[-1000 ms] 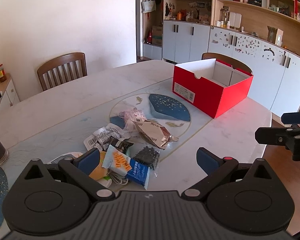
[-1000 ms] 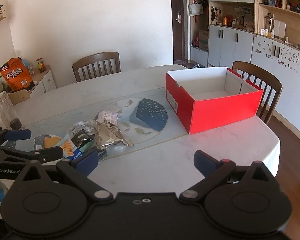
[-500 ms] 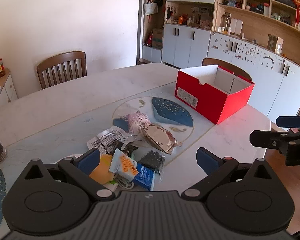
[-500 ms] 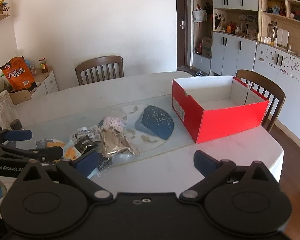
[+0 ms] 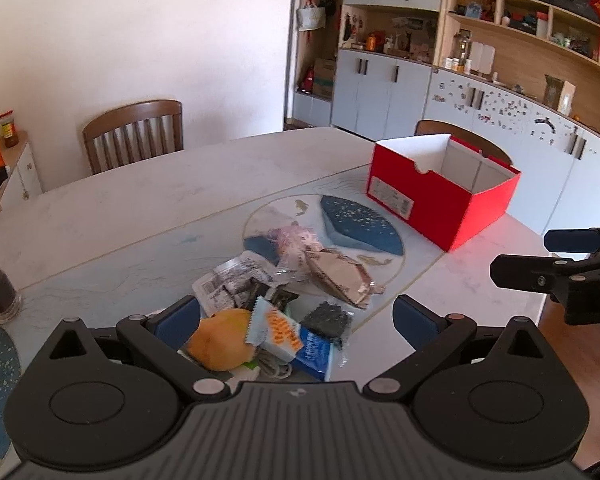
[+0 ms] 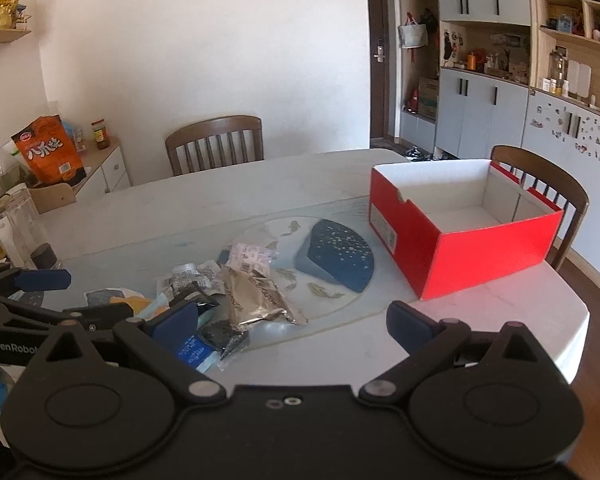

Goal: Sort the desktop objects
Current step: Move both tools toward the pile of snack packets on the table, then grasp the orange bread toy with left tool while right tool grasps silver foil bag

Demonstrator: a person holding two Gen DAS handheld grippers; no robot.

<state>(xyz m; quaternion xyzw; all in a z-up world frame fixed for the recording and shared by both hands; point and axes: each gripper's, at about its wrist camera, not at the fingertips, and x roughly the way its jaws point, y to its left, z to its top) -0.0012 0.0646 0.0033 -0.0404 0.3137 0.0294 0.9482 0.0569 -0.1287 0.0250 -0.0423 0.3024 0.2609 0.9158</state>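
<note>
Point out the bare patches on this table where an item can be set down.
Free: the table stretch between the far chair and the wrapper pile; the near strip between the pile and the red box; inside the empty box. Crowded: the pile itself, under the left tongs.

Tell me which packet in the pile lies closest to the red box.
The crumpled silver foil packet, on the pile's box-side edge. The blue packet and black packet lie nearer the grippers.

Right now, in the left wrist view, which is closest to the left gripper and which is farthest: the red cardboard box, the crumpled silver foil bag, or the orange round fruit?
1. Orange round fruit, beside its left finger.
2. Crumpled silver foil bag, mid-table ahead of the left gripper.
3. Red cardboard box, far right.
</note>
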